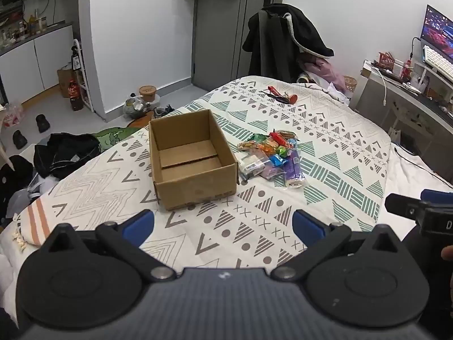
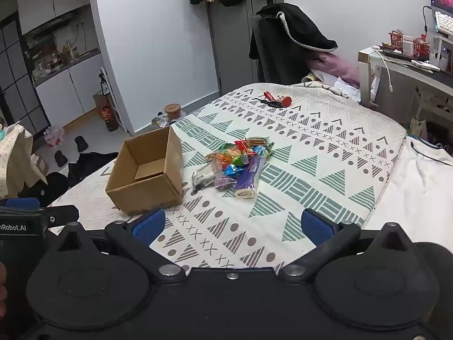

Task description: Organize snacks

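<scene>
Crinkly foil snack packets [image 2: 237, 164], light and slippery, lie ahead of the wide-spread, empty right gripper [image 2: 232, 226]; pinch mid-wrapper.

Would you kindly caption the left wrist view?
Open left claw faces an empty cardboard box beside a snack pile on the bed.

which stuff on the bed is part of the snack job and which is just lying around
For the job:
- cardboard box, open and empty
- snack pile beside the box
- left gripper and right gripper, both open

Just lying about:
- keys with red tags at the far end of the bedspread
- black jacket on the chair
</scene>
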Demonstrator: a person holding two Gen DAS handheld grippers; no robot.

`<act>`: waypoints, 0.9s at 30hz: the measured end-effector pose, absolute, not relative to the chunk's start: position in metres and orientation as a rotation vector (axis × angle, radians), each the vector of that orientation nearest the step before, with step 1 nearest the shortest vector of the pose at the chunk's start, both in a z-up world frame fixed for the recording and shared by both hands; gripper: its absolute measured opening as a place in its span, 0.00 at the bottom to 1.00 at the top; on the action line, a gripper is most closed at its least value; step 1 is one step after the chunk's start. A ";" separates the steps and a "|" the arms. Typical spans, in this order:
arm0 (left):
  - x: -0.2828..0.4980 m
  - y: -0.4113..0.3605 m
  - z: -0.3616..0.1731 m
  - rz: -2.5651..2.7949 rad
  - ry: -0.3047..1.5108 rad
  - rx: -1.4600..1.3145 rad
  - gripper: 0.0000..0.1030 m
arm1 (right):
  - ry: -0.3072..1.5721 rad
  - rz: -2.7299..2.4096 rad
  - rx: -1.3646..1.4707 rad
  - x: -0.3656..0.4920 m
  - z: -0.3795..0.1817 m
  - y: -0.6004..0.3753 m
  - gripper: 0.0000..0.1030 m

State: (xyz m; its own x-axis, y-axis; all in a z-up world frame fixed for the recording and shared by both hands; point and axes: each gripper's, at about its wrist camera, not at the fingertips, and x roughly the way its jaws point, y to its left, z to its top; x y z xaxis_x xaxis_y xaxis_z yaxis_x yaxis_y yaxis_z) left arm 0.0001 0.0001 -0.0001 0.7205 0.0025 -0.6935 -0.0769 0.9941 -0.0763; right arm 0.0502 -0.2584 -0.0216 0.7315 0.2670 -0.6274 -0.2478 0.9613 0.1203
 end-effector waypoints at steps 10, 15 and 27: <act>-0.001 0.002 0.001 0.053 0.761 -0.105 1.00 | 0.699 0.299 0.052 0.050 -0.022 -0.261 1.00; 0.000 0.003 0.002 0.055 0.763 -0.100 1.00 | 0.696 0.301 0.056 0.048 -0.021 -0.261 1.00; -0.006 0.002 0.003 0.060 0.753 -0.113 1.00 | 0.693 0.306 0.058 0.047 -0.020 -0.261 1.00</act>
State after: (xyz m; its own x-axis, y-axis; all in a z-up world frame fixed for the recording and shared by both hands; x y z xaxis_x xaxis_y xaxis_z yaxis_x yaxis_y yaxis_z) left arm -0.0060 0.0020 0.0030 0.7280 0.0136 -0.6855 -0.0948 0.9922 -0.0810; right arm 0.0465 -0.2608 -0.0202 0.7269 0.2966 -0.6194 -0.2582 0.9538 0.1537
